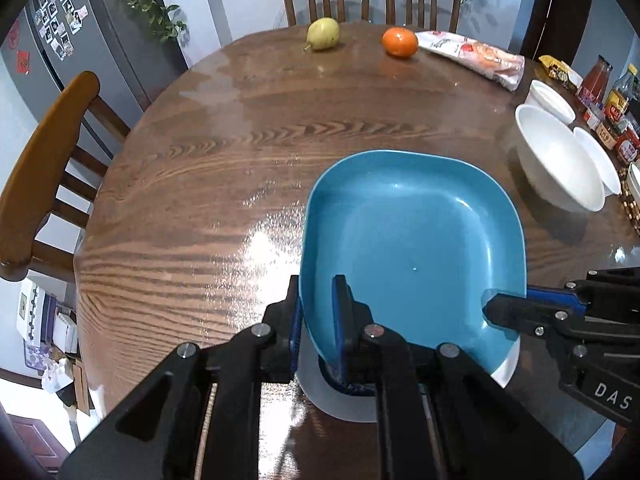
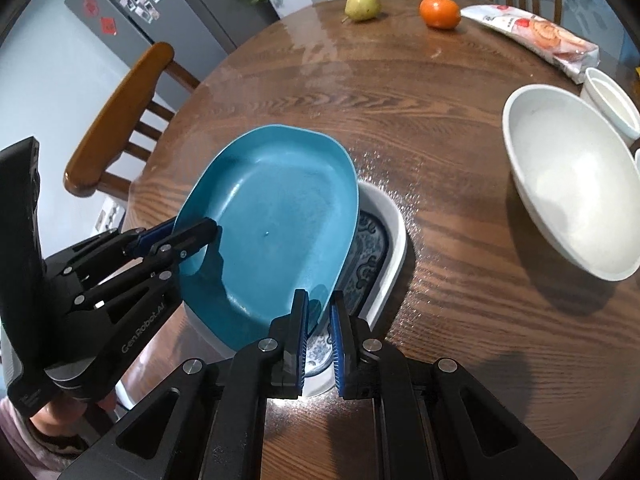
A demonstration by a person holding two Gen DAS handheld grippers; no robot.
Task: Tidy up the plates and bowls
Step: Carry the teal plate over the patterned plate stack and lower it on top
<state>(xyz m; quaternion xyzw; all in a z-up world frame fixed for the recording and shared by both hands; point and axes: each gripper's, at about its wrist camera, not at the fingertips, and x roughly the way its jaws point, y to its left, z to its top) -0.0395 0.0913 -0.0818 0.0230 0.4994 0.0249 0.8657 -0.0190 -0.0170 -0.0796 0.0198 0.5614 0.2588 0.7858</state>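
A blue plate [image 1: 412,240] [image 2: 276,220] hangs tilted, low over a white dish with a blue pattern [image 2: 394,232] [image 1: 320,392] that lies on the wooden table [image 1: 240,140]. My left gripper [image 1: 317,284] [image 2: 196,226] is shut on the plate's left rim. On the opposite rim my right gripper [image 2: 319,296] [image 1: 500,300] is shut as well. The patterned dish is mostly hidden under the blue plate. A large white bowl [image 1: 560,160] [image 2: 572,176] stands to the right, with smaller white bowls [image 1: 550,96] [image 2: 608,96] behind it.
A pear [image 1: 323,34], an orange [image 1: 400,42] and a snack packet [image 1: 472,56] lie at the table's far edge. Jars and bottles [image 1: 608,104] crowd the far right. Wooden chairs [image 1: 44,168] stand at the left and behind the table.
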